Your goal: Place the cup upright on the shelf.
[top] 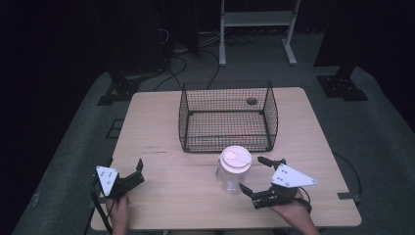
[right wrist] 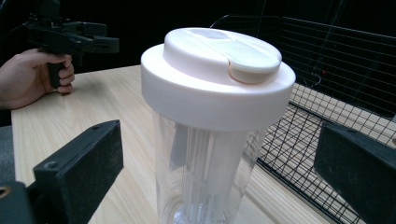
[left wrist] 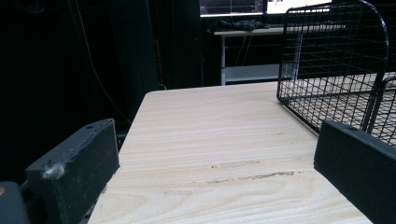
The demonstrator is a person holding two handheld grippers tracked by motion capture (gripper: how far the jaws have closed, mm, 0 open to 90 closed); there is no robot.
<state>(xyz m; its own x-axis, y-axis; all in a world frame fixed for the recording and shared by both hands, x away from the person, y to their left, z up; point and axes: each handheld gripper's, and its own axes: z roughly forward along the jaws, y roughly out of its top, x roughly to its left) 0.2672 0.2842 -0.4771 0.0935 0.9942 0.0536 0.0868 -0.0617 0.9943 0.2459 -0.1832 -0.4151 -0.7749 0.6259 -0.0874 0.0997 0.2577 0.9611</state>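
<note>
High view, nearest edge first: two hands enter from the bottom, each holding a tool. The left tool (top: 137, 172) rests low on the worktop (top: 166, 196) at the near left corner, jaws spread wide with nothing between them. In the left gripper view the same jaws stand well apart over bare wood, with one corner of the wire basket (left wrist: 336, 70) ahead to the right.

The right tool (top: 254, 175) sits at the near right, jaws fully spread and aimed toward the clear container (top: 234, 171). In the right gripper view the container (right wrist: 210, 140) stands upright between the two jaws, apart from both; no jaw contact is visible. Its pale lid (right wrist: 217, 79) is seated on top, and a flip cap on the lid appears closed. The left hand (right wrist: 32, 77) and its tool show farther off across the worktop.

Beyond the container stands the wire basket (top: 227, 117), open at the top; its interior appears empty apart from a faint reddish mark on the floor that is too small to identify. A metal stand (top: 257, 29) is on the floor behind the worktop.

Status, as a judgement: approach is complete and the container is framed for a grasp. Closing on the body, lifting and, probably, placing it in the basket remain.
</note>
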